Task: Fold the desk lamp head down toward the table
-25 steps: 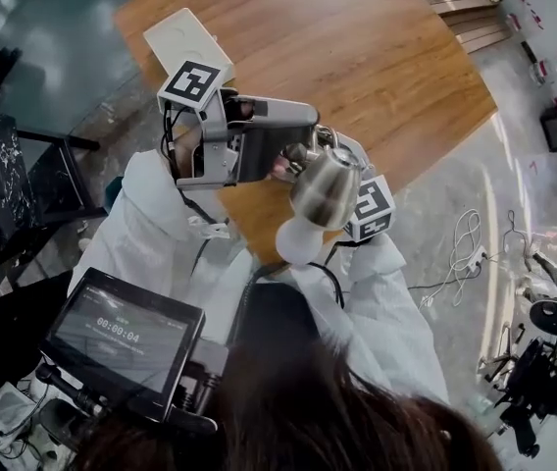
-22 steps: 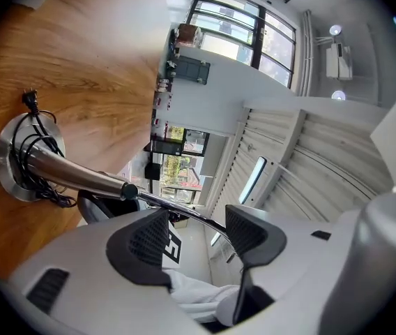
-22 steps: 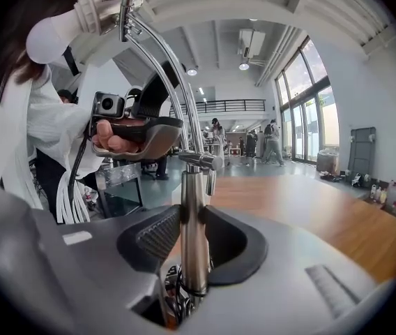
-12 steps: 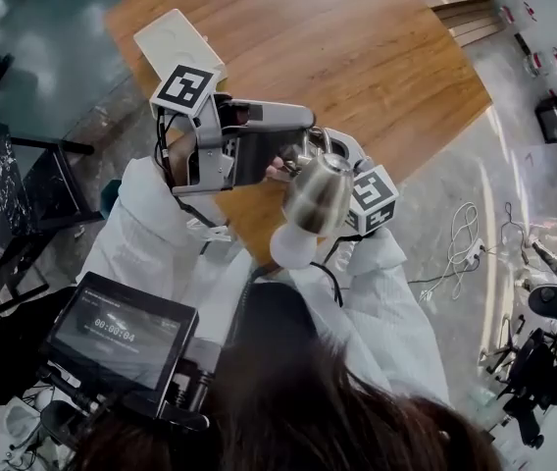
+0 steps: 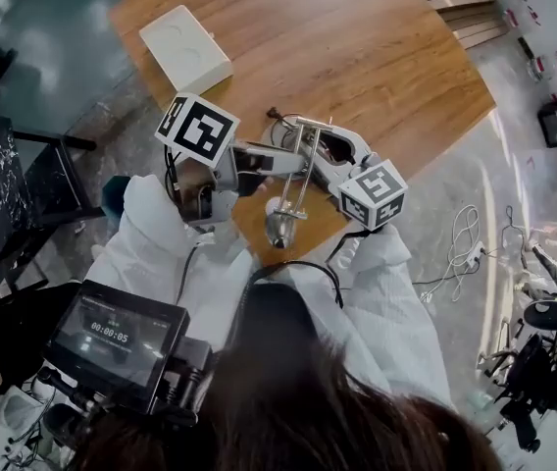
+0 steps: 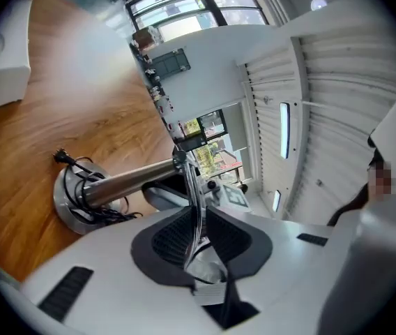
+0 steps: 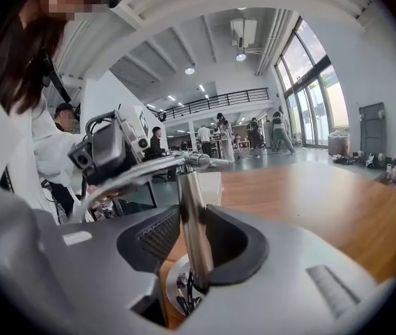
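Observation:
The desk lamp stands at the near edge of the wooden table (image 5: 357, 57). Its steel head (image 5: 280, 229) hangs low, nose down, on a thin twin-rod arm (image 5: 301, 170). My left gripper (image 5: 293, 160) comes in from the left. Its jaws are closing, and the pads press on that thin arm (image 6: 196, 187). The thick upright post (image 7: 189, 208) is between the pads of my right gripper (image 7: 192, 218), which is shut on it. The round base (image 6: 69, 201) with its coiled black cable sits on the wood below.
A white box (image 5: 184, 49) lies at the table's far left corner. A tablet screen (image 5: 117, 337) hangs below my left arm. Cables (image 5: 465, 248) and camera stands lie on the floor to the right. Other people stand across the hall.
The lamp head has swung from high up near the camera down to just above the table edge. My left gripper sank, rolled and closed on the thin arm. The right gripper stayed put.

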A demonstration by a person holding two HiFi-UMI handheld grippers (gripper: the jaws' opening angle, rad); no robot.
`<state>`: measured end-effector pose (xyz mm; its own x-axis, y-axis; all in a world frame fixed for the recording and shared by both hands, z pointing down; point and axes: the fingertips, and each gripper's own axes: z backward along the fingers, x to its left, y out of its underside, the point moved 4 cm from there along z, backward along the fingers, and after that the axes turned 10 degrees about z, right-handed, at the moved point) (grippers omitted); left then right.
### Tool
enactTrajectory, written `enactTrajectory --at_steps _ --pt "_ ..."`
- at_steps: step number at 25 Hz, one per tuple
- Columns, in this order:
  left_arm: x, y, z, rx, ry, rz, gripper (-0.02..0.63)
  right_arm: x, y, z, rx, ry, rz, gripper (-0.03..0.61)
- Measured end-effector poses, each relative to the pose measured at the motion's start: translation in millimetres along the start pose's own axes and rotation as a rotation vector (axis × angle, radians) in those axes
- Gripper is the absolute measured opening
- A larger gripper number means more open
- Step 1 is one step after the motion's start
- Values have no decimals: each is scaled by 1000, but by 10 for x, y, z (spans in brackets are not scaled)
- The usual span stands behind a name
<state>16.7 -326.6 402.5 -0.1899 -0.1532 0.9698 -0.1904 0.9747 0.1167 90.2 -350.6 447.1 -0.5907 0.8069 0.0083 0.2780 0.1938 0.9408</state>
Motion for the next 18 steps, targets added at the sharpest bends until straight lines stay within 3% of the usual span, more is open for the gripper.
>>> enactTrajectory --at_steps 2,8,12,18 --pt "121 14 2 -36 -40 -74 20 1 0 -13 -2 -14 -6 111" --pt "150 -46 -3 -79 -93 -282 29 -45 37 -34 -4 -67 -17 114" --pt "139 -65 -13 -85 -101 -360 37 -74 47 -36 -11 -92 -30 117" --pt "169 -65 -57 -81 -180 -497 37 -97 41 -15 -12 -145 -20 119"
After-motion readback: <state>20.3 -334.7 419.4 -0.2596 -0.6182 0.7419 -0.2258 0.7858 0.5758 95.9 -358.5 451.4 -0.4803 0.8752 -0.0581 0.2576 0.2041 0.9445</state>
